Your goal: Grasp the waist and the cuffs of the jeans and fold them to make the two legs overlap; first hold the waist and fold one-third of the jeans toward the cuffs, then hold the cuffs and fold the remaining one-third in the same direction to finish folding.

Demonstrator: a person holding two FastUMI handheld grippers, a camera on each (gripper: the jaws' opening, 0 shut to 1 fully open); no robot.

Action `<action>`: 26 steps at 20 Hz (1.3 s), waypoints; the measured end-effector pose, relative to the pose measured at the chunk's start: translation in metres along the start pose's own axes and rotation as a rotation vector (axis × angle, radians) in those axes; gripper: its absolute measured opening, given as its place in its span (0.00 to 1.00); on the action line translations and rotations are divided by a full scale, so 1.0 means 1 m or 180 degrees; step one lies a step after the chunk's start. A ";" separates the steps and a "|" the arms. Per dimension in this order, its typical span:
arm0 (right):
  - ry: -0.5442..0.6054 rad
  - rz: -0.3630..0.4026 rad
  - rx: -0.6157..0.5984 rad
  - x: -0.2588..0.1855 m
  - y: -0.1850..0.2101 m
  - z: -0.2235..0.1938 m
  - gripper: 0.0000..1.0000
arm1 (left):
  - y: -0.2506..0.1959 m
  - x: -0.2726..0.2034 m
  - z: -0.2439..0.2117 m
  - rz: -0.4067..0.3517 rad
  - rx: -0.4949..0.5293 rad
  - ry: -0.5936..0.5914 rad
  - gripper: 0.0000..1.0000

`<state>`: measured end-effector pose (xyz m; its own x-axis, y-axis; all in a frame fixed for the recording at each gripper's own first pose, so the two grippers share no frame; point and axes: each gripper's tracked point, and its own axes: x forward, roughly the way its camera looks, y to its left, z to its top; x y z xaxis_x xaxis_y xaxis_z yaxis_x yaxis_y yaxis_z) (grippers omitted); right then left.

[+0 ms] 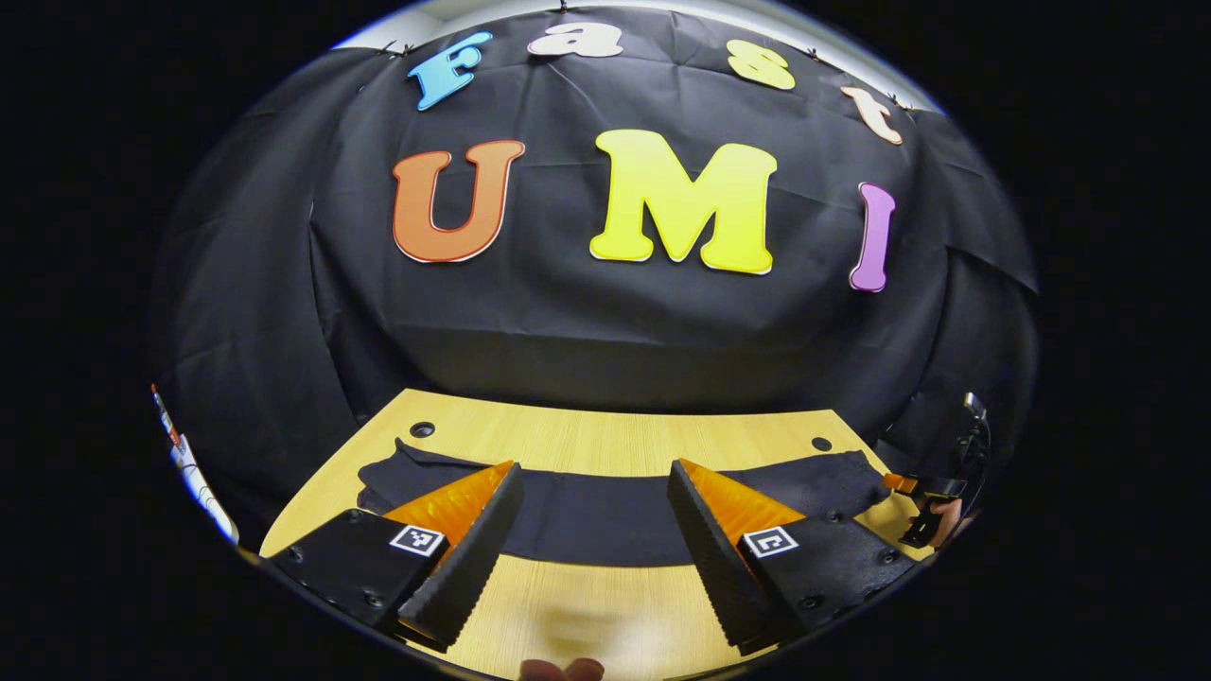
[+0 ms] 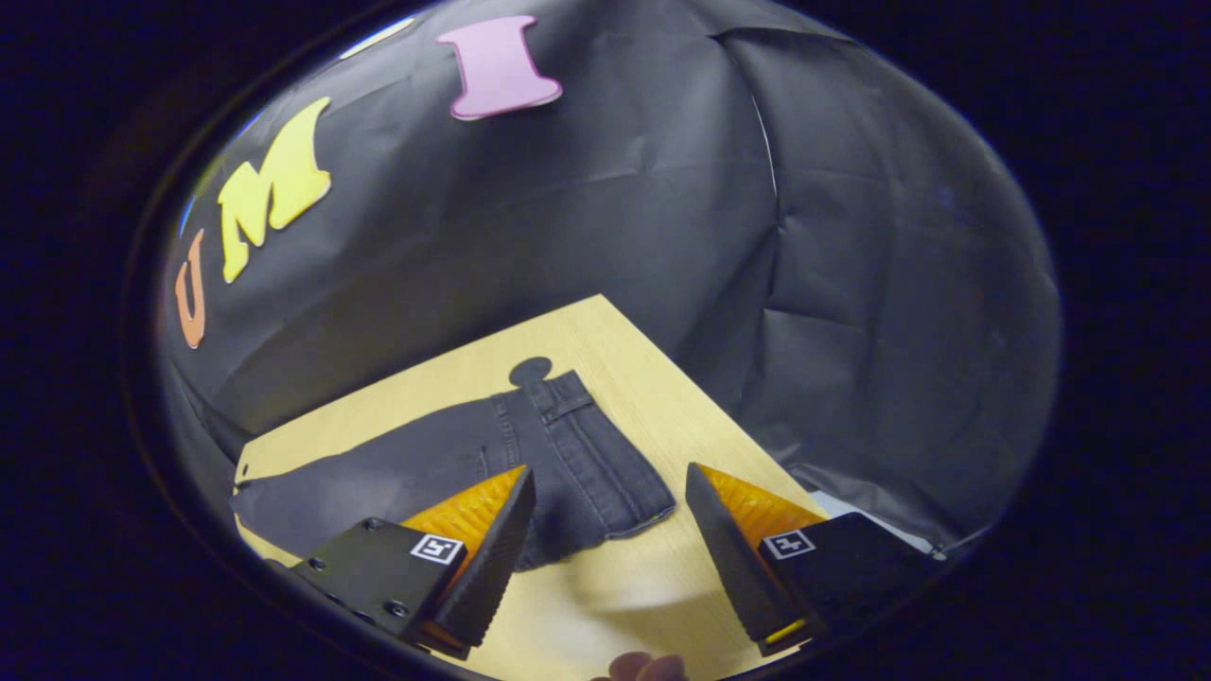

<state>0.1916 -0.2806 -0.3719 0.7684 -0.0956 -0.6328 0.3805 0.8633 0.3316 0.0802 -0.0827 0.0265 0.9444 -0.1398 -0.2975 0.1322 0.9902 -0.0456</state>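
Dark jeans [image 1: 596, 515] lie flat across the wooden table [image 1: 587, 440], stretched left to right with the legs laid one on the other. In the left gripper view my left gripper [image 1: 594, 530] hovers open above the middle of the jeans, nothing between its fingers. The other gripper [image 1: 932, 506] and a hand show at the far right edge there. In the right gripper view the jeans' waist [image 2: 591, 454] with its belt loops points toward the table's right edge. My right gripper [image 2: 610, 530] stands open just short of the waist, its left finger [image 2: 492, 544] over the cloth.
The table [image 2: 653, 397] has two round holes near its back corners [image 1: 422, 429] [image 1: 821, 444]. Black cloth walls close the booth behind and to the right. Bare wood [image 1: 587, 605] lies in front of the jeans.
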 end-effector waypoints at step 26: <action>-0.0020 0.0026 0.0086 -0.049 0.055 0.031 0.15 | 0.074 -0.022 -0.013 0.0459 -0.0611 -0.0084 0.99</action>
<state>0.1905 -0.2437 -0.3008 0.7747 -0.0917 -0.6256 0.3879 0.8503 0.3557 0.0652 -0.0066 0.0176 0.9573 0.0056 -0.2892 -0.0618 0.9807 -0.1856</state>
